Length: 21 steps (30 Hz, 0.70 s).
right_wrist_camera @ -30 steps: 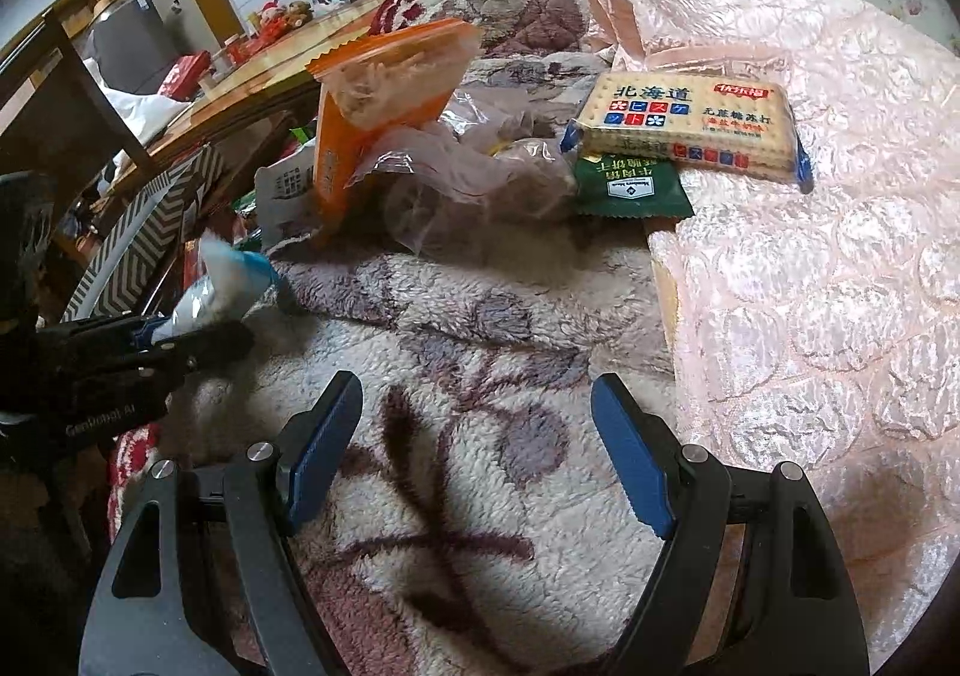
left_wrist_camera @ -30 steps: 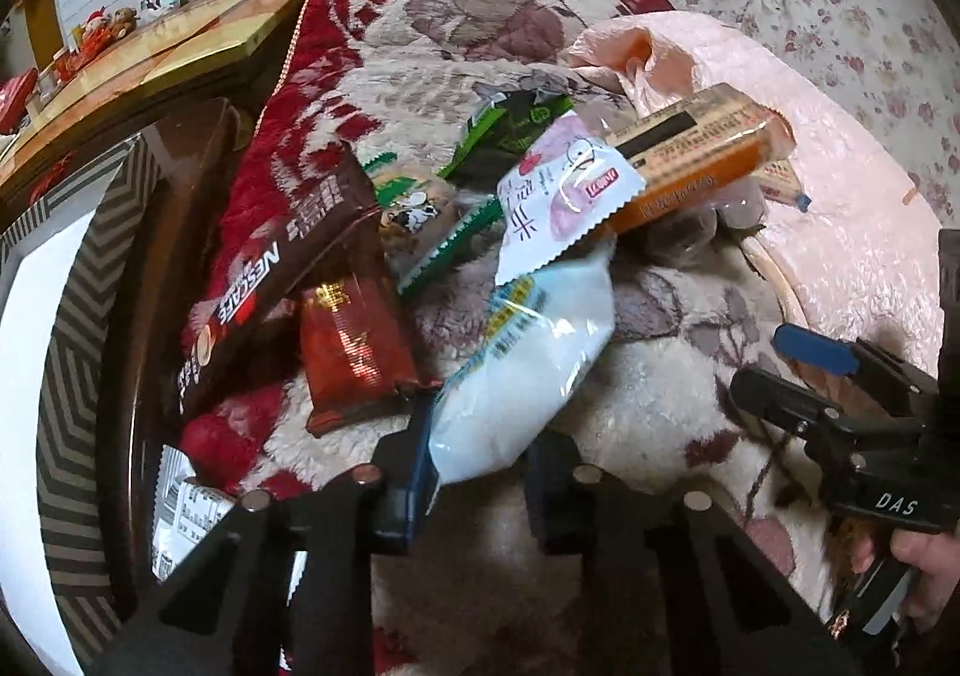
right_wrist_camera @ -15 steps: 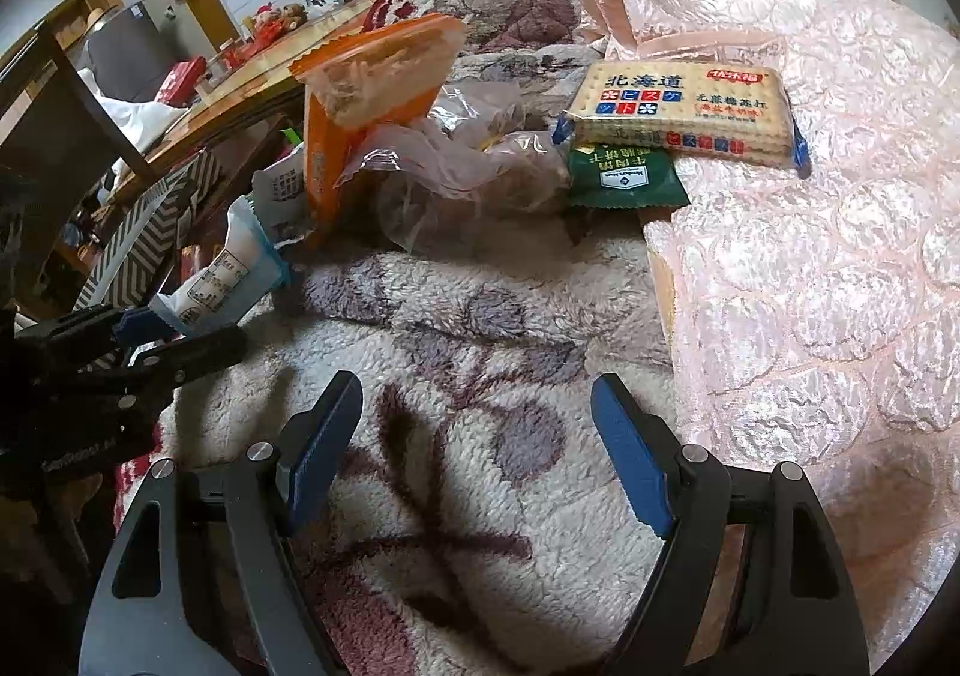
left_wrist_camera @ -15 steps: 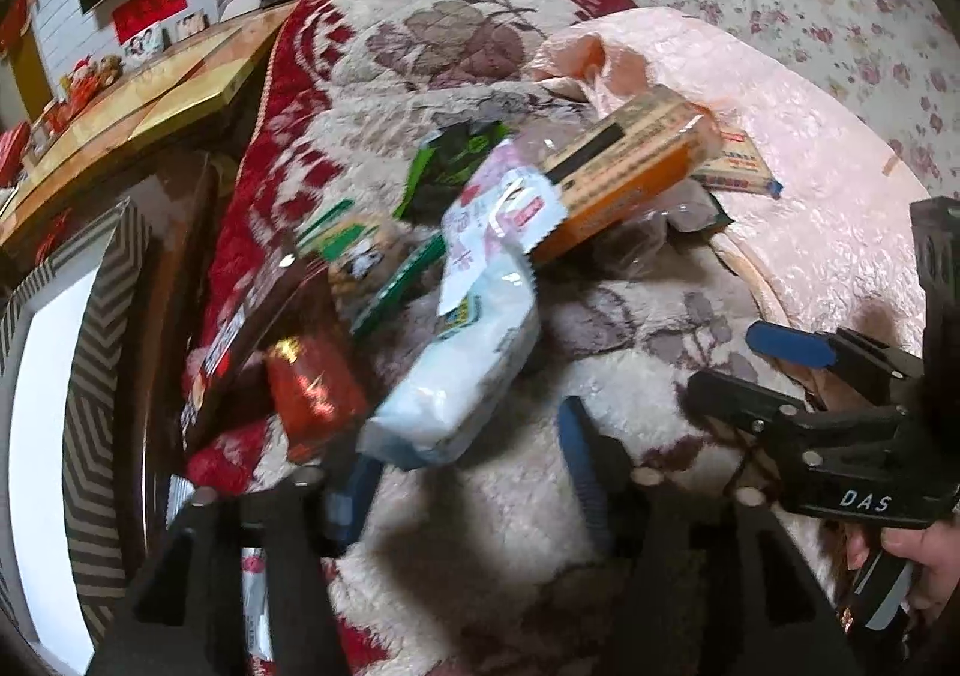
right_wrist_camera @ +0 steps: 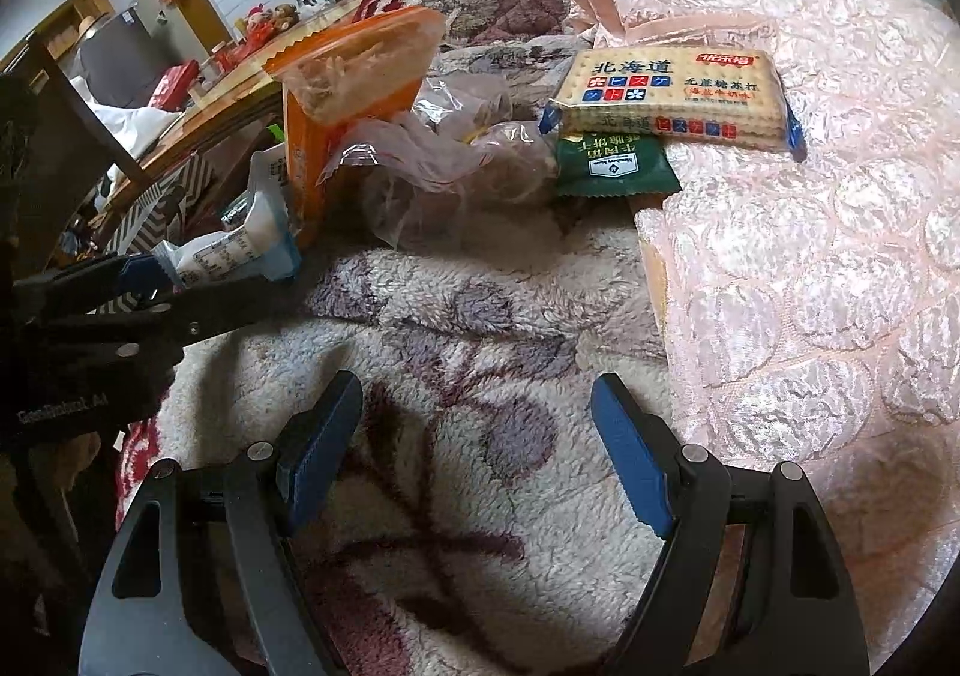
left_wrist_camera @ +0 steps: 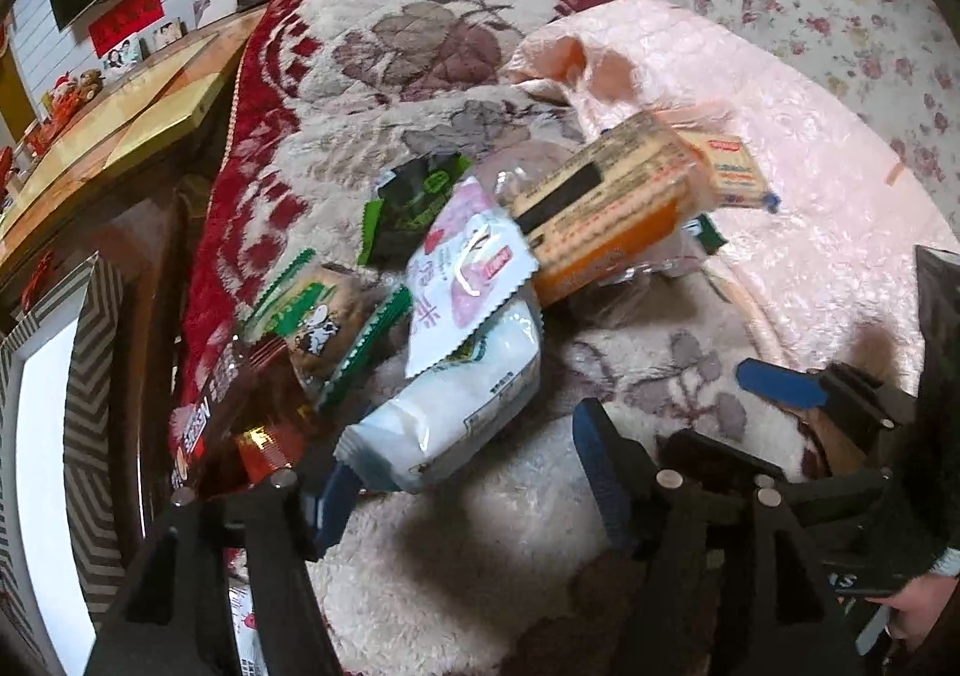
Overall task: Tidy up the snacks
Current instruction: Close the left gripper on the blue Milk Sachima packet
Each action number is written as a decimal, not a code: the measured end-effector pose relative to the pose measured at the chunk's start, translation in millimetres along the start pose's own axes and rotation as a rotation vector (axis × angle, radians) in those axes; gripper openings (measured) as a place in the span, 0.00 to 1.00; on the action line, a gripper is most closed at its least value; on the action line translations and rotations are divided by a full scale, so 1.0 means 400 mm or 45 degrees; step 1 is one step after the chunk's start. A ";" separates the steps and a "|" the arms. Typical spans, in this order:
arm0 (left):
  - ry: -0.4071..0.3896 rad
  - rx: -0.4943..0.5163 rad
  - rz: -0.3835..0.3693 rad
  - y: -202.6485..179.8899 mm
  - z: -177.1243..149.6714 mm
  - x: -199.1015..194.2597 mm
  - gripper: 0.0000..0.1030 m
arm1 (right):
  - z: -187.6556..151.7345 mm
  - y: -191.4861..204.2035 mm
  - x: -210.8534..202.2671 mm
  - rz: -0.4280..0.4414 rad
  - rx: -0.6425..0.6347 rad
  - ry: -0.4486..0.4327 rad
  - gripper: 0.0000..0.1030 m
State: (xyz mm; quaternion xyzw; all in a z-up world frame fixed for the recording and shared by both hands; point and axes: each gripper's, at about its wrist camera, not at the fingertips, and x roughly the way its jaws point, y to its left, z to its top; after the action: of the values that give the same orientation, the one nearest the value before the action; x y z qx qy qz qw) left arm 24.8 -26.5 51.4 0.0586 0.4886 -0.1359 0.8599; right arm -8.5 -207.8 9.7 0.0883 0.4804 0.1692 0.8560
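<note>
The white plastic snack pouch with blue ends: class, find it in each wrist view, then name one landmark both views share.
Left wrist view: white plastic snack pouch, lower centre, near the left gripper's open jaws.
Right wrist view: same pouch, at the left edge, partly hidden.
Shared landmark: the tall orange snack packet beside it.

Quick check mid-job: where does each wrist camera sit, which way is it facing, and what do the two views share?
Left wrist: on the left gripper, facing the snack pile; its fingers are open around the white packet; right gripper at right.
Right wrist: on the right gripper, open, facing the cracker pack; left gripper at left.
Shared: white packet, orange bag, fleece blanket.
</note>
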 end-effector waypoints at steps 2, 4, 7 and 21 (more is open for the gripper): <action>-0.028 -0.005 -0.083 0.003 -0.009 -0.016 0.79 | 0.000 -0.001 0.000 0.001 0.007 0.000 0.77; -0.038 -0.033 -0.158 0.009 -0.016 -0.023 0.85 | 0.000 -0.003 0.001 0.003 0.015 -0.002 0.77; -0.032 -0.064 -0.184 0.015 -0.011 -0.024 0.85 | 0.002 -0.004 0.003 0.006 0.020 0.000 0.77; 0.058 0.204 -0.116 -0.065 -0.038 -0.007 0.85 | 0.005 -0.012 0.003 0.009 0.045 -0.003 0.77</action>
State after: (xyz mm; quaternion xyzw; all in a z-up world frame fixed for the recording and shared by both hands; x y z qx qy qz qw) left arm 3.4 -47.3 47.0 0.1078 0.4979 -0.2121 0.8339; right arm -5.3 -211.8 8.2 0.1054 0.4820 0.1634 0.8543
